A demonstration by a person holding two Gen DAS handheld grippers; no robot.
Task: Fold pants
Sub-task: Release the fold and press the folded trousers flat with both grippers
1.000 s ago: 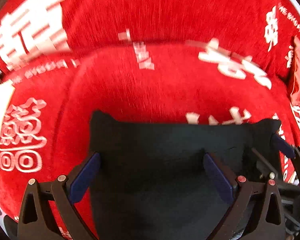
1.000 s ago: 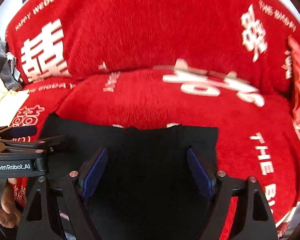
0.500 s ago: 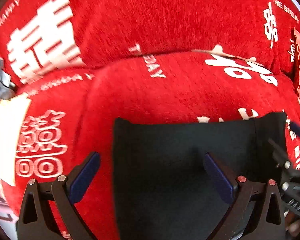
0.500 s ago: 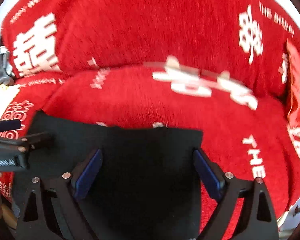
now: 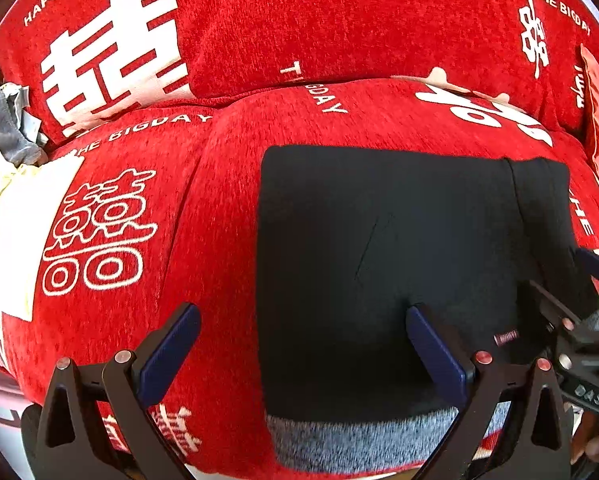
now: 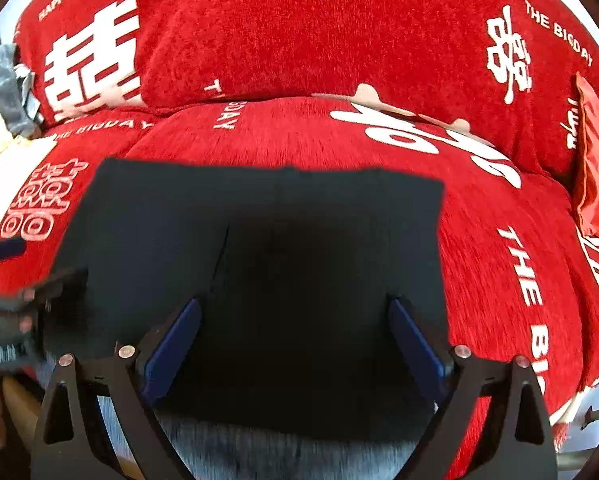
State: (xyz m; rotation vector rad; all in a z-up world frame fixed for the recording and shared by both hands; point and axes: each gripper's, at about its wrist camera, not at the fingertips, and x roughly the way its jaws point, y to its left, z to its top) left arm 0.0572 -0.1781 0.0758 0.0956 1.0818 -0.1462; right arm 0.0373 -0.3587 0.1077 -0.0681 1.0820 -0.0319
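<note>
You get bright, even daylight on the red chenille sofa cover with white lettering, no hard glare, but the folded black pants read so dark that their creases nearly vanish, worse in your right wrist view. Both fisheye views bulge strongly and fall to black at the corners. Your left view is sharp; the right smears toward its left edge, where the black left gripper blurs.

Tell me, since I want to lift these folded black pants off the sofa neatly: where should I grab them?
Grip the black pants at the near edge, where the grey band shows, coming from the front. They lie flat as a squared stack, so pinching both near corners probably keeps the layers together.
</note>
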